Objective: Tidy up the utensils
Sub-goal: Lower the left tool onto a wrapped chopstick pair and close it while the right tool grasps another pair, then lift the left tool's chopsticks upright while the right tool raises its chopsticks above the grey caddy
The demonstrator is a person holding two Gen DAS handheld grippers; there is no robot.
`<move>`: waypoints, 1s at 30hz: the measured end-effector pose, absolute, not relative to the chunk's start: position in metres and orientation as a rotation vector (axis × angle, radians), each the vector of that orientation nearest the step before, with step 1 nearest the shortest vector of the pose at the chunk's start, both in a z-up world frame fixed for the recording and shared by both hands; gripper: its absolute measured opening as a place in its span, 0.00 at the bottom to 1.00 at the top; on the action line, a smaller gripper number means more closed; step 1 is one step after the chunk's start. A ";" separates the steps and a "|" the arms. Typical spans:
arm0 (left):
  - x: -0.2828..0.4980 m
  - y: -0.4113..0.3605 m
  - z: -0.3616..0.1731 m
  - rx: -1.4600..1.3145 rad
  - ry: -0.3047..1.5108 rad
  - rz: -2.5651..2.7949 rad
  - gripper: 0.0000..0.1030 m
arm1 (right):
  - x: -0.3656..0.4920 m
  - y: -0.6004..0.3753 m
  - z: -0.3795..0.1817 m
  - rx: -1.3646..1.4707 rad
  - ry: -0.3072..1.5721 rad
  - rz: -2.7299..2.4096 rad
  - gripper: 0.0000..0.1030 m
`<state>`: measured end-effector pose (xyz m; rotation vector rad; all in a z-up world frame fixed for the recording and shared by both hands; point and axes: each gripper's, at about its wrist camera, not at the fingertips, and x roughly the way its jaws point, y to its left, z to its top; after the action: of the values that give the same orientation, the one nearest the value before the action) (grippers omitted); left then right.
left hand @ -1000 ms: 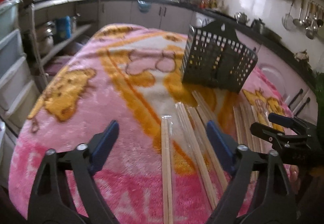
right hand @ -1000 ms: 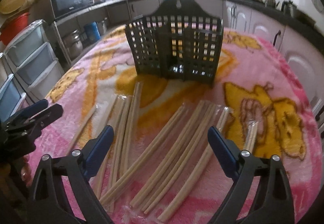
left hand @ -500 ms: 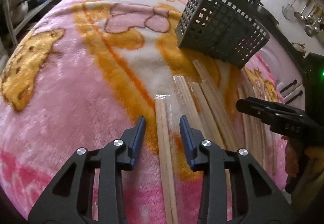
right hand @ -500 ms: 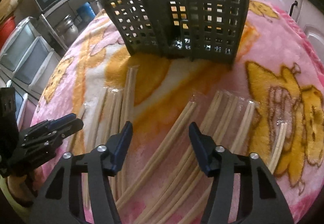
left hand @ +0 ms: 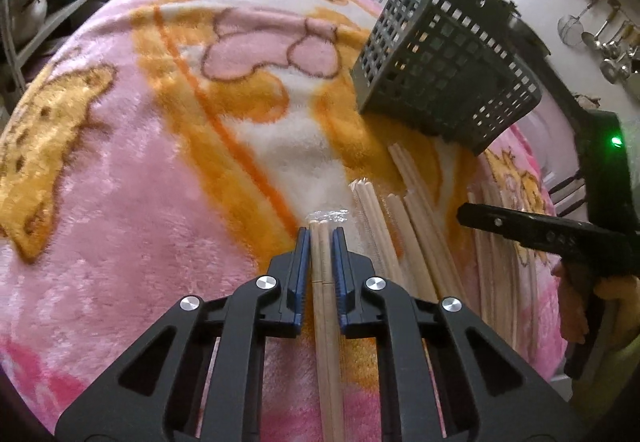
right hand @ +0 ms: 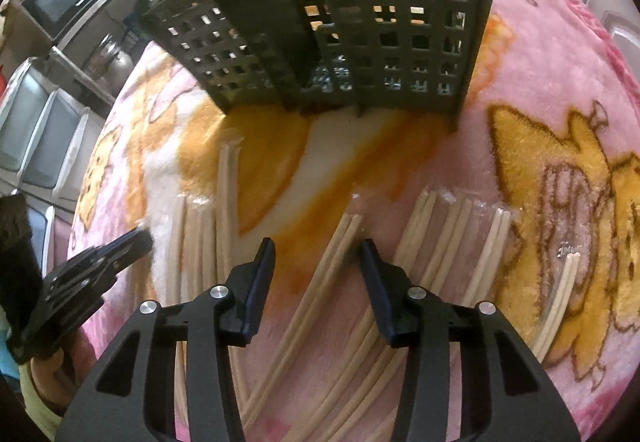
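Note:
Several wrapped pairs of wooden chopsticks lie on a pink and orange blanket. My left gripper is shut on the leftmost pair of chopsticks, near its far tip, low on the blanket. My right gripper is open and straddles another pair of chopsticks without touching it. A dark grey slotted utensil basket stands just beyond the chopsticks; it also shows in the left wrist view. The right gripper shows at the right of the left wrist view.
More chopstick pairs lie to the right and left of my right gripper. The left gripper shows at the left edge. Kitchen counters, drawers and a microwave surround the table.
My left gripper has closed from wide open onto the leftmost chopstick pair. My right gripper has moved forward and down toward the basket and narrowed around a pair.

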<state>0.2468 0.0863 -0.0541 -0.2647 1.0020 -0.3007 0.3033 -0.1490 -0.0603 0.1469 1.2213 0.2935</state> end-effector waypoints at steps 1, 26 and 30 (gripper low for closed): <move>0.245 0.087 -0.051 -0.261 0.990 -0.298 0.05 | 0.305 -0.150 -0.060 0.158 1.225 0.290 0.41; 0.237 0.058 0.067 -0.102 0.647 -0.221 0.03 | 0.259 -0.186 0.040 0.187 0.720 0.513 0.06; 0.246 0.050 0.086 -0.107 0.609 -0.226 0.01 | 0.253 -0.204 0.069 0.180 0.567 0.498 0.06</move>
<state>0.2465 0.0505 0.0860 -0.1072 0.6091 -0.2255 0.2530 -0.2040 0.0691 0.1804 0.5668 0.4981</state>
